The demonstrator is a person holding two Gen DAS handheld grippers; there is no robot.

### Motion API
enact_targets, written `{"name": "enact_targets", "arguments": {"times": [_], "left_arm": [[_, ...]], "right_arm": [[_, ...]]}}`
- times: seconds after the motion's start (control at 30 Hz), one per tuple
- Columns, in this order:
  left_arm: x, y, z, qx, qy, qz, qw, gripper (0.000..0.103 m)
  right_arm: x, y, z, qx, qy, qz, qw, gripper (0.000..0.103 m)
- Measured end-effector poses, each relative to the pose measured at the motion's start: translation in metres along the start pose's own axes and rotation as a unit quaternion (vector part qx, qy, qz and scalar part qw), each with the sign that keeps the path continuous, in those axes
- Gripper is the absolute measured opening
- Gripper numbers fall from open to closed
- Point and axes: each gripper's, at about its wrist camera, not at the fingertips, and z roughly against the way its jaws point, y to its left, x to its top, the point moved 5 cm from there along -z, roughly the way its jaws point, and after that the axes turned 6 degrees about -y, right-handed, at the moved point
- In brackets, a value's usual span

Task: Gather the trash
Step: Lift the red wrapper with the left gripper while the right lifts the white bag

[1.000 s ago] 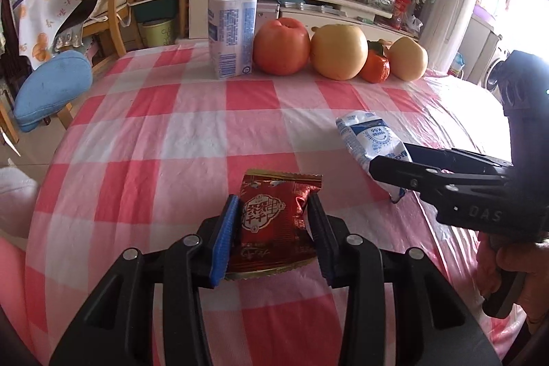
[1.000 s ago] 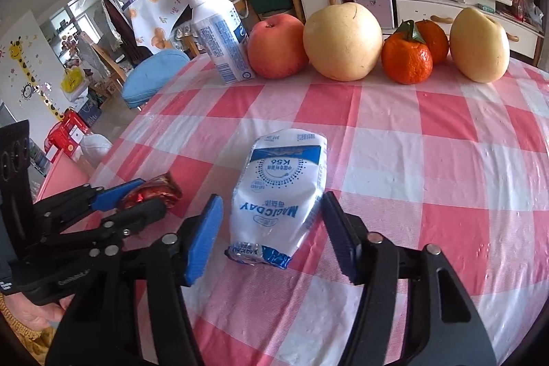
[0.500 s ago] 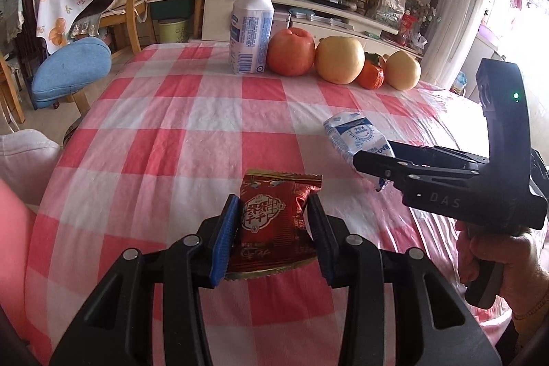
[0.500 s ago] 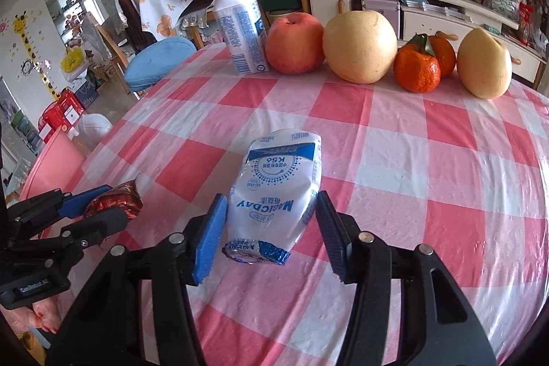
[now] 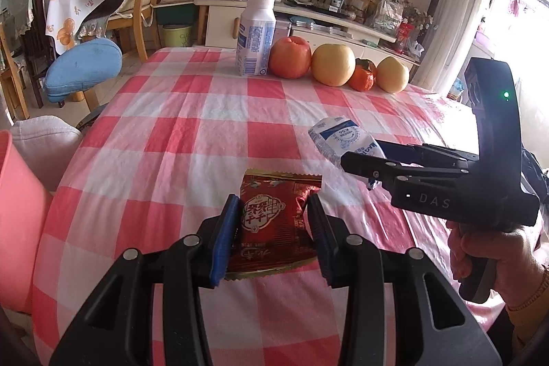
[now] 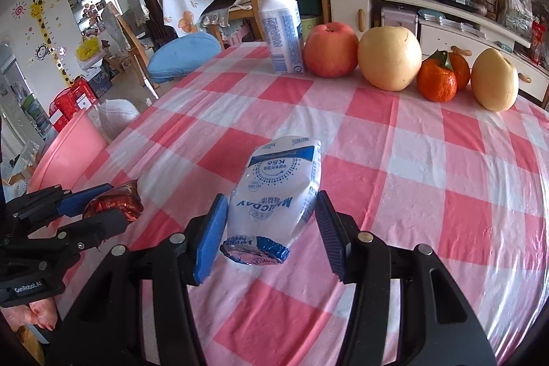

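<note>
Nearest us, our left tongs (image 5: 272, 228) pinch the red snack wrapper (image 5: 274, 222) above the checked worktop (image 5: 192, 132). At three o'clock from them, our right tongs (image 6: 271, 232) are clamped on the white and blue pouch (image 6: 278, 191), also raised. A pink bin (image 6: 65, 156) sits off the worktop's edge at nine o'clock; its inside is hidden. Bare cloth runs toward twelve o'clock, where a milk bottle (image 5: 256, 36), apple (image 5: 290, 57), pears and oranges line the far edge.
</note>
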Motion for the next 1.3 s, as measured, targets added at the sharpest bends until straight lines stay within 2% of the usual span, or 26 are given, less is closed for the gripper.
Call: {"name": "enact_targets", "arguments": {"times": [0.1, 0.23, 0.43, 0.5, 0.67, 0.7, 0.73, 0.97, 1.3], "left_arm": [[0.000, 0.001, 0.005, -0.002, -0.005, -0.001, 1.0000, 0.042], [0.003, 0.007, 0.010, -0.005, -0.013, 0.011, 0.9998, 0.042], [0.003, 0.017, 0.017, -0.004, -0.023, 0.021, 0.9995, 0.042], [0.005, 0.020, 0.019, -0.006, -0.028, 0.027, 0.9992, 0.042], [0.007, 0.026, 0.021, -0.011, -0.033, 0.040, 0.9986, 0.042], [0.008, 0.026, 0.022, -0.011, -0.036, 0.041, 0.9985, 0.042], [0.009, 0.027, 0.023, -0.011, -0.038, 0.042, 0.9984, 0.042], [0.016, 0.040, 0.030, -0.014, -0.053, 0.059, 0.9968, 0.042], [0.027, 0.066, 0.052, -0.008, -0.085, 0.085, 0.9928, 0.042]], "right_arm": [[-0.011, 0.010, 0.003, 0.021, 0.019, -0.005, 1.000, 0.054], [-0.024, 0.022, 0.004, 0.015, 0.038, 0.007, 0.999, 0.054], [-0.031, 0.030, 0.001, -0.029, 0.038, 0.022, 0.999, 0.072], [-0.031, 0.031, -0.003, -0.049, 0.035, 0.033, 0.998, 0.073], [-0.027, 0.027, -0.009, -0.069, 0.032, 0.017, 0.997, 0.073], [-0.027, 0.027, -0.010, -0.071, 0.033, 0.020, 0.997, 0.069], [-0.027, 0.029, -0.011, -0.077, 0.034, 0.029, 0.996, 0.059], [-0.030, 0.045, -0.010, -0.097, 0.033, 0.078, 0.992, 0.058], [-0.017, 0.073, 0.006, -0.089, 0.006, 0.071, 0.993, 0.058]]}}
